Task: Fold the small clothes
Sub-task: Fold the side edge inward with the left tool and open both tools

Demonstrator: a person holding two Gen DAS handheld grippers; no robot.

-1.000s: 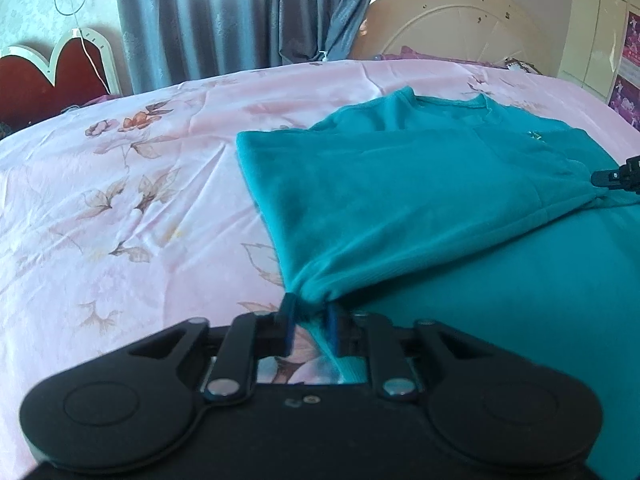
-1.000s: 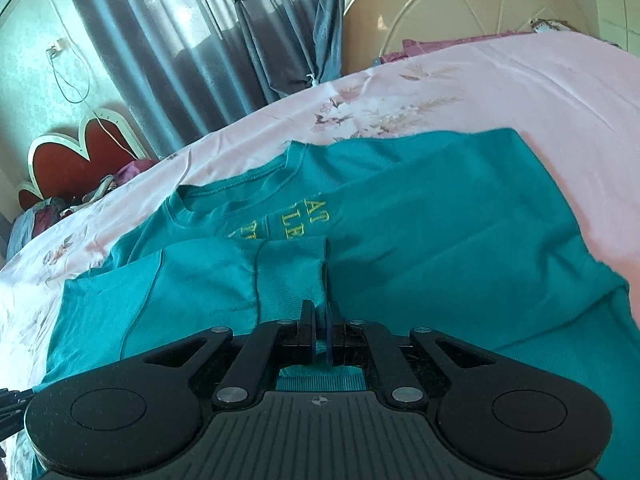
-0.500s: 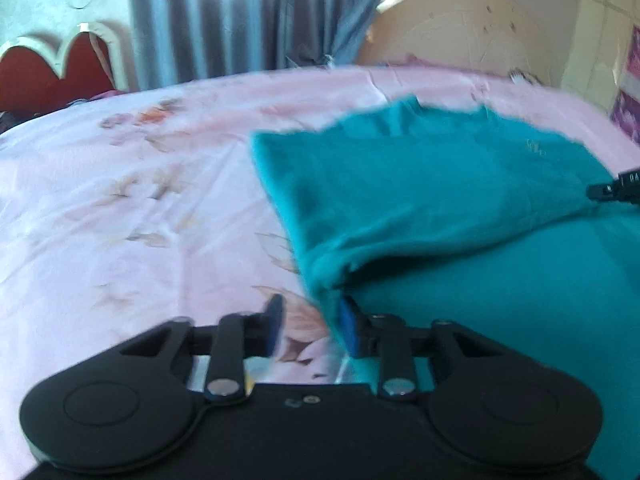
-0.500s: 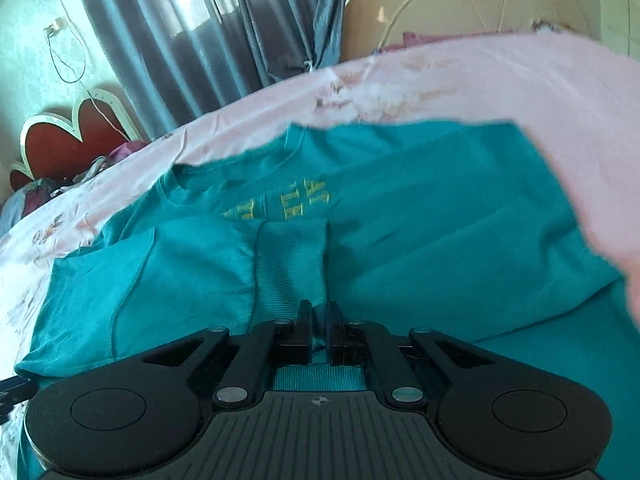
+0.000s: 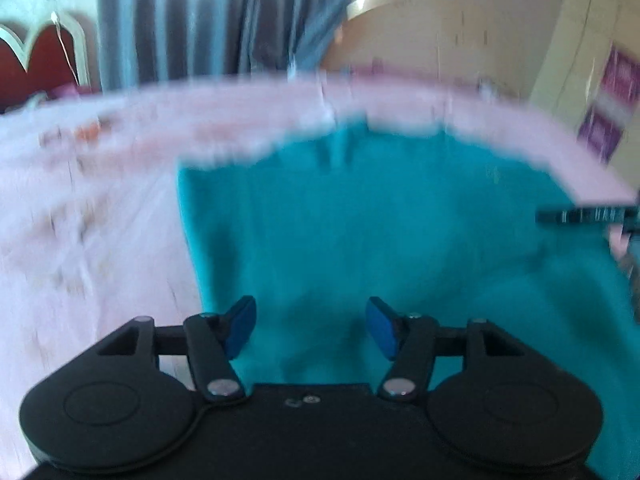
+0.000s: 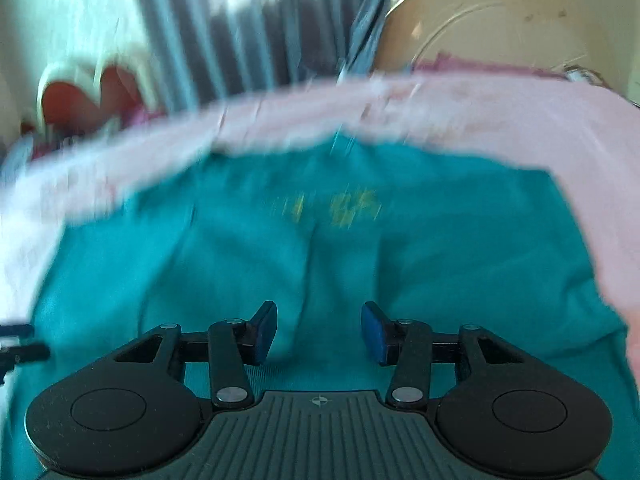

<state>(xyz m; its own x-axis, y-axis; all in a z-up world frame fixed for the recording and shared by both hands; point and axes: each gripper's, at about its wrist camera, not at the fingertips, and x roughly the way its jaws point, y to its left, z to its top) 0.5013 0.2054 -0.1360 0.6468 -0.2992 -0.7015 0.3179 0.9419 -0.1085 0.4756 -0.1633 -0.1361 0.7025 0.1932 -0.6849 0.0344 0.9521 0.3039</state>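
Shirt (image 5: 360,220): teal, flat on bed (image 5: 100,220) | left hand-held gripper (image 5: 311,328), right hand-held gripper (image 6: 319,332): jaws opening, nothing pinched | tip: lift clear without dragging the fold.

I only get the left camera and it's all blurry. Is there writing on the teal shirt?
Observer: Yes. The right camera shows yellow lettering on the teal shirt, too smeared to read.
Operator: Is the other grabber holding the shirt?
Observer: No. The right gripper has its jaws opening, blue pads apart, with the shirt lying flat below them, not pinched.
Operator: What's behind the bed on that side?
Observer: A red heart-shaped headboard with a pale rim, left of grey curtains.
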